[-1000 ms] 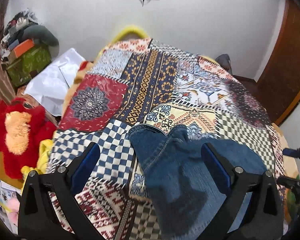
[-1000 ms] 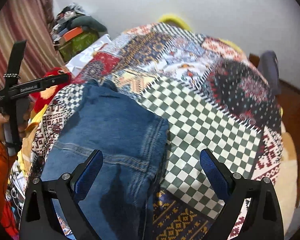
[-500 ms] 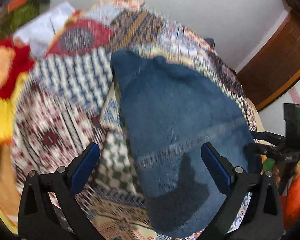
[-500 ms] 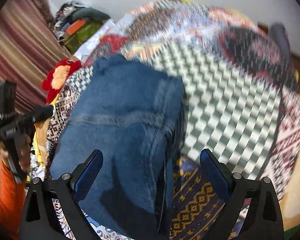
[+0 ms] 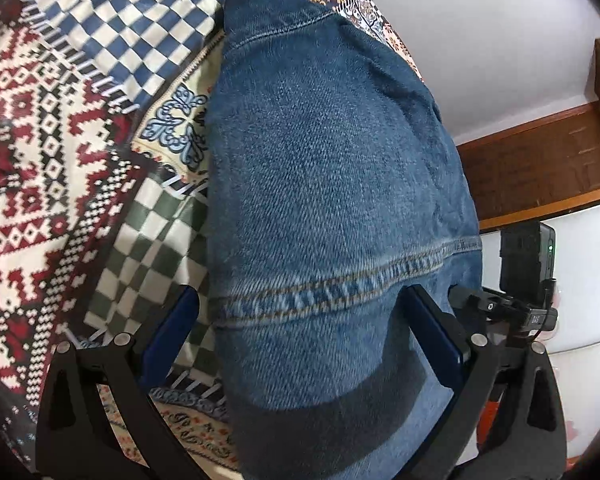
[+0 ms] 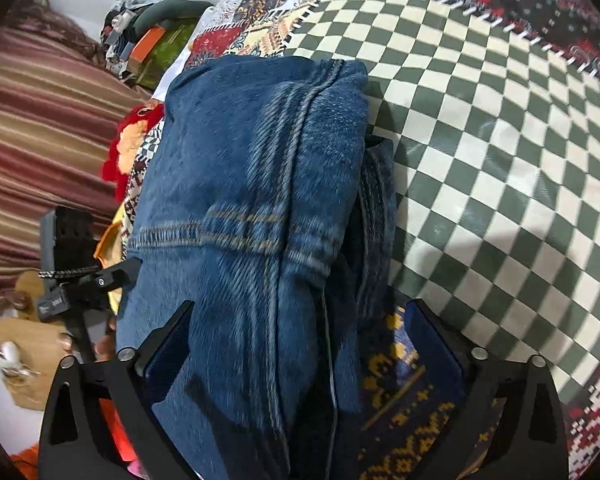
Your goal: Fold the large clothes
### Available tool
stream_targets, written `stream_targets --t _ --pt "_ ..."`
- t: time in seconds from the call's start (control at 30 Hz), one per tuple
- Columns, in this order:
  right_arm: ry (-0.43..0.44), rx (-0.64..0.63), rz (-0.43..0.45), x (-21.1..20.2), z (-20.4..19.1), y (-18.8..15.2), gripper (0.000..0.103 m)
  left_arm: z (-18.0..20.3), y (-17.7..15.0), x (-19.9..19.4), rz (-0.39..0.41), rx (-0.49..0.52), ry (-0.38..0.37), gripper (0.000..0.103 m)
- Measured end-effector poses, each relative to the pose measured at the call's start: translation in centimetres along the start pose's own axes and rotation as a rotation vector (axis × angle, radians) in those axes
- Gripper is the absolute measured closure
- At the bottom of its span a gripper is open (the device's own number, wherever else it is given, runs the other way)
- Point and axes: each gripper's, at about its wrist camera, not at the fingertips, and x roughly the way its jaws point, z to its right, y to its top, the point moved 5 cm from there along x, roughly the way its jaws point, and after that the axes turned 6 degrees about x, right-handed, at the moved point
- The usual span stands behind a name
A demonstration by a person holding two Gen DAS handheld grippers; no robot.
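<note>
Left gripper [image 5: 298, 334]: jaws wide apart, empty, straddling the near end of the jeans [image 5: 332, 184] without pressing on them. Right gripper [image 6: 300, 340]: jaws have just been opening and stand fully apart, denim between them but not pinched.

Jeans lie on the bed's patchwork quilt [image 6: 500, 160], already doubled into a stacked bundle with layered edges showing along the right side. Judged: folding well advanced; perhaps one more fold or tidying remains.

Count: one pair of jeans, two grippers, one quilt, one red plush toy [image 6: 130, 148].

No readable text or labels anywhere.
</note>
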Motion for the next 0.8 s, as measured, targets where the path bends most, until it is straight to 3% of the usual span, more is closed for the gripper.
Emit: stream_targets --t 0.4,0.47,0.57,0.8 --pt "0.042 0.002 0.016 1.2 -1.6 1.5 0.002 1.4 1.8 3.2 -0.053 0.010 -0.045 0.002" --pt "0.041 -0.018 0.031 1.1 -2.0 1.4 0.010 1.6 2.2 3.2 -0.048 0.019 -0.035 0.006" --pt "0.053 -0.046 0.044 0.7 -2.8 1.1 0.031 2.4 2.1 2.9 -0.032 0.049 -0.011 0.014" --pt "0.033 -0.055 0.081 -0.9 -4.7 0.5 0.058 3.3 1.8 0.1 0.006 0.109 0.015 0.032"
